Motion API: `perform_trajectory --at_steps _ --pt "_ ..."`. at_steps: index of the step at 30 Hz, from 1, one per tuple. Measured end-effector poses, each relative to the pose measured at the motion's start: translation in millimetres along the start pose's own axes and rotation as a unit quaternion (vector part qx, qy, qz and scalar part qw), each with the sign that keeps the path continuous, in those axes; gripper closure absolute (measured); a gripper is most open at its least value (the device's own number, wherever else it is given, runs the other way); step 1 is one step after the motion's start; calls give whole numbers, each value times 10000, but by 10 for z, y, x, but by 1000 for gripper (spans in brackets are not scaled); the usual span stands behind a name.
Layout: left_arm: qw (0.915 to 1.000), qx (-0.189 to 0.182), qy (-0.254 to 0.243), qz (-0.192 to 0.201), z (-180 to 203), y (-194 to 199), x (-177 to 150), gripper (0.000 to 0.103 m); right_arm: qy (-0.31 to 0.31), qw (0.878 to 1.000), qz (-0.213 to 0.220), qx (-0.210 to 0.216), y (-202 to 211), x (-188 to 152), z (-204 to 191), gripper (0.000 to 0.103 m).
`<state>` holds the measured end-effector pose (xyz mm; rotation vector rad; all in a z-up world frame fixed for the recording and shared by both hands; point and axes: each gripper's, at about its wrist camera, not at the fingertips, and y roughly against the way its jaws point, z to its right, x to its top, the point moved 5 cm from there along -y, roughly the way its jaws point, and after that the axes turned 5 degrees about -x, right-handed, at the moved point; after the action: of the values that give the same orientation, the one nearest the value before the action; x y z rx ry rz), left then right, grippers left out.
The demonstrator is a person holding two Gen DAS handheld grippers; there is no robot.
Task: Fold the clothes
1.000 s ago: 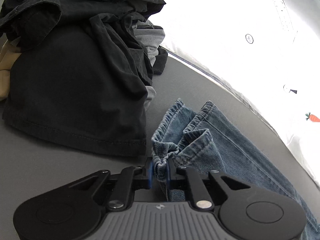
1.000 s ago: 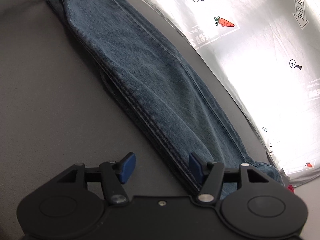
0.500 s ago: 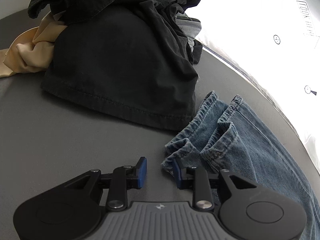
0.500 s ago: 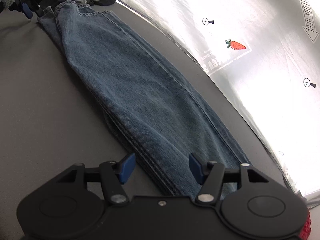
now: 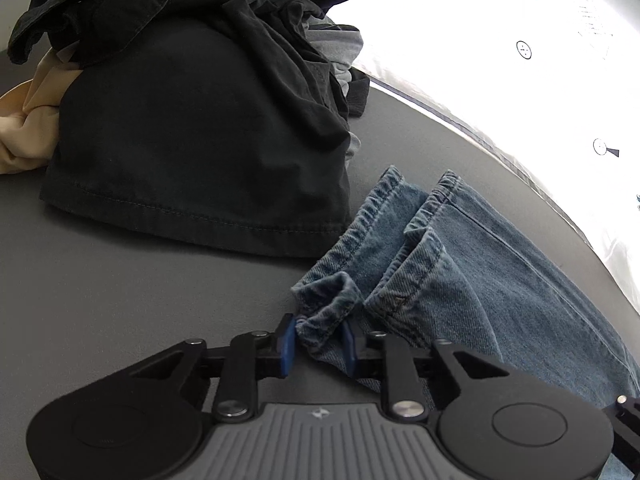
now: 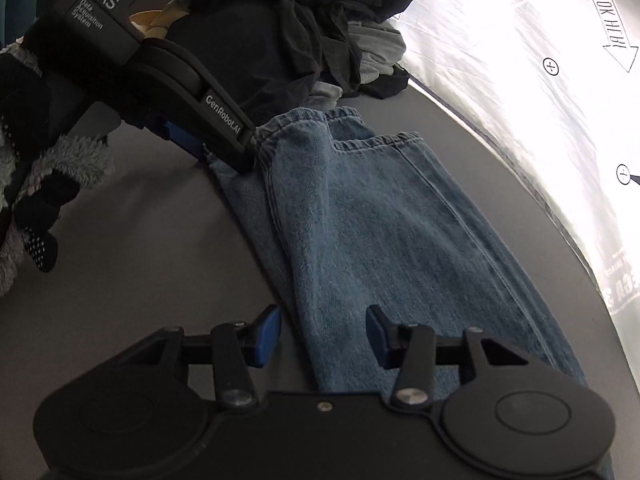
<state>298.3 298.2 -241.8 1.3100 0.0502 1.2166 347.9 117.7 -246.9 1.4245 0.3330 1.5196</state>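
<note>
Jeans [image 5: 492, 264] are lying doubled lengthwise on grey table [image 5: 120, 280], beside dark clothes pile [image 5: 200, 128]. Left gripper [image 5: 316, 340] is closing around bunched hem corner; right gripper [image 6: 322, 334] is closing, pads still apart, straddling denim edge. Risk: left catching only one layer, skewing fold.

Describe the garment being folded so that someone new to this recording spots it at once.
On the grey table, beside the white printed sheet, lies a long strip of blue jeans. Their hems end at the pile of dark clothes. They are the only denim, and the only garment laid flat.
</note>
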Motion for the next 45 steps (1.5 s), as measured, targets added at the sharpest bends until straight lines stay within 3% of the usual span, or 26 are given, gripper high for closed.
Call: perform_trajectory --at_steps 1,4,6,10,11,14,16,19,21,23,26,27,29,34,37,40,42,43,45 --pt "9998 -130 172 21 -40 22 12 84 -213 9997 -56 72 -44 41 21 88" --pt "9971 -532 527 121 -136 128 43 86 -1245 9912 5 454 28 72 254 94" --pt "9958 -729 509 208 -167 250 42 86 -2084 9754 97 717 132 34 483 95" --pt "9998 -137 121 34 -317 286 -61 86 -3572 9272 315 1083 293 -85 942 95" --pt "9996 -146 223 -1 -361 303 -76 88 -3730 9212 342 1056 307 -107 1014 95" --pt "9984 -192 528 -86 -483 362 -115 81 -3861 9183 323 814 309 -144 1157 96" --pt "9967 -452 668 101 -438 481 -70 76 -3870 9182 289 788 287 -137 1170 96" --pt "9927 -1076 440 319 -157 609 28 71 -3832 9194 302 834 286 -88 1129 96" --pt "9874 -1544 62 339 150 592 75 62 -3728 9236 306 841 299 -54 1088 96" --pt "9868 -1540 -410 282 379 474 70 57 -3632 9274 298 845 312 -40 1052 96" --pt "9926 -957 -746 -58 417 171 -50 57 -3626 9274 259 885 317 -57 1027 96" --pt "9950 -691 -672 -252 344 75 -115 57 -3617 9277 245 892 317 -64 1013 96" --pt "9965 -603 -487 -317 228 35 -214 56 -3564 9298 215 891 320 -81 973 97" --pt "9964 -609 -399 -433 77 168 -293 55 -3393 9355 80 987 284 -115 832 97" --pt "9958 -741 -92 -524 67 241 -263 53 -3265 9389 12 1085 264 -130 712 97" --pt "9849 -1590 474 -500 146 303 -217 40 -3183 9413 -4 1127 269 -122 645 97" --pt "9600 -2435 1243 -610 192 252 -216 14 -3186 9410 1 1139 276 -120 641 97" --pt "9445 -2792 1601 -657 210 226 -212 12 -3193 9408 11 1141 283 -122 646 97" --pt "9372 -2820 1920 -724 238 92 -207 12 -3231 9394 44 1146 302 -127 666 97"
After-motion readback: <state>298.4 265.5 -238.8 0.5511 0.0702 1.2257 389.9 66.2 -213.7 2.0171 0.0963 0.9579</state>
